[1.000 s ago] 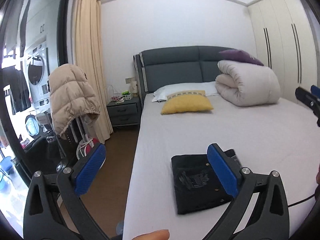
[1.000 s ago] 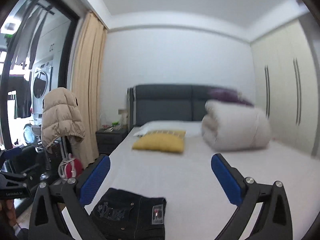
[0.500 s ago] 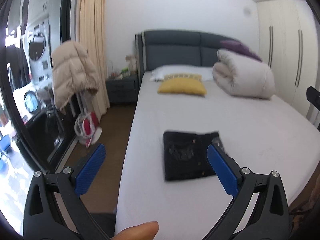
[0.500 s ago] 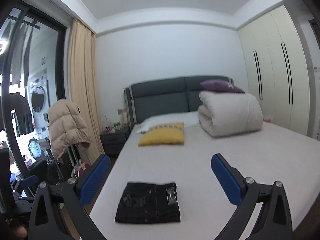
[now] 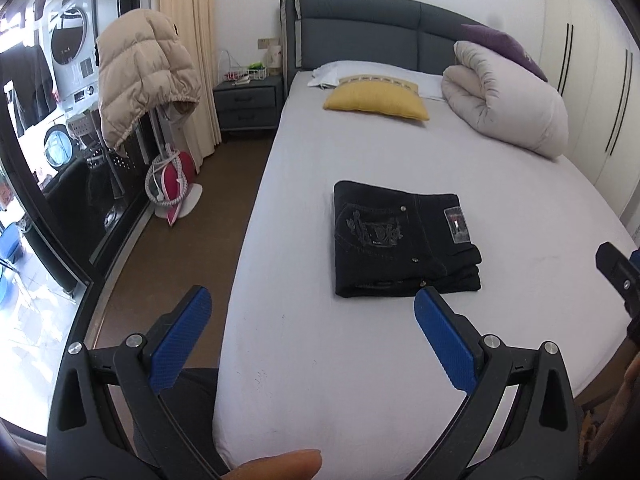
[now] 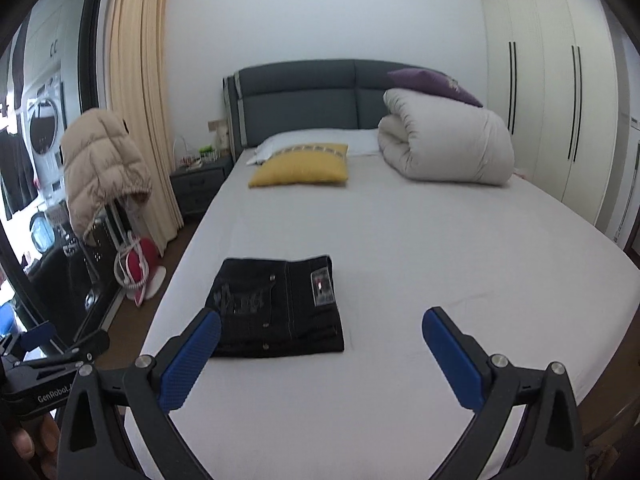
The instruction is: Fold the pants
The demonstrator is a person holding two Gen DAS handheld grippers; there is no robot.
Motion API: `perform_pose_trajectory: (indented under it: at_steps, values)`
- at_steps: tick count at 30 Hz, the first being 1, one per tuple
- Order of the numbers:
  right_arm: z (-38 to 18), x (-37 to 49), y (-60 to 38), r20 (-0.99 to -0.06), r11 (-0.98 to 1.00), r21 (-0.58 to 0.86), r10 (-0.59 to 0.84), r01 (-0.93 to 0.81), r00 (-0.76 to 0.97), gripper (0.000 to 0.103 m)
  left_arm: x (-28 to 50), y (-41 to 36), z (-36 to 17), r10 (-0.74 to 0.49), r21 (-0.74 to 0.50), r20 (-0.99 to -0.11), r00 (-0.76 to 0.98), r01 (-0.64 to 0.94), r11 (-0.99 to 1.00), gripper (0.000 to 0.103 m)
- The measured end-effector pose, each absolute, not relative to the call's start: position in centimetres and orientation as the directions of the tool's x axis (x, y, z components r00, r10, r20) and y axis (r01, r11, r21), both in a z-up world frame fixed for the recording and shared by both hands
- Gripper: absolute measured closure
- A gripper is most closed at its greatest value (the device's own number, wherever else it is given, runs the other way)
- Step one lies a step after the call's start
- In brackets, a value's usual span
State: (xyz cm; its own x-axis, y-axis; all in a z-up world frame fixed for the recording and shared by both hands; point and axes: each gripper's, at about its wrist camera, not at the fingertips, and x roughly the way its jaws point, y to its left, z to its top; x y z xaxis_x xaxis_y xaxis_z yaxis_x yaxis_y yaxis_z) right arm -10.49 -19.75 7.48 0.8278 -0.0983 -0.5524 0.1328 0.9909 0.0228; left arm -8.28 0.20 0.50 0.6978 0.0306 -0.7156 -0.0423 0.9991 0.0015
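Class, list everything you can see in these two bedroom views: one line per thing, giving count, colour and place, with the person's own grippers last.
pants: 1, black, folded on the bed's near part
bed: 1, white sheet, grey headboard, centre
yellow pillow: 1, near the head of the bed
white pillow: 1, behind the yellow one
duvet: 1, off-white, rolled, far right of bed
purple cushion: 1, on the duvet
nightstand: 1, grey, left of bed
jacket: 1, beige, puffy, hung at left
curtain: 1, cream, left wall
wardrobe: 1, cream, right wall
left gripper: 1, black with blue pads, open
right gripper: 1, same colours, open
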Motion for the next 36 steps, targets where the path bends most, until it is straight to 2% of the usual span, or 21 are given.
perform_pose_trajectory:
  at_steps: [10,36]
  values:
    - [6.3,-9.6,-18.8,-0.588,0.995,0.000,-0.082,0.101,0.805,0.000,-5.0,-0.4,-2.4,0.024,0.010,-0.743,0.669,-0.025,1.000,0.000]
    - [5.1,-9.0,-19.9,-0.637,0.991,0.011,-0.093,0.130,0.765,0.000,-5.0,-0.9,-3.4,0.016,0.012,-0.754,0.657,-0.010,1.000,0.000]
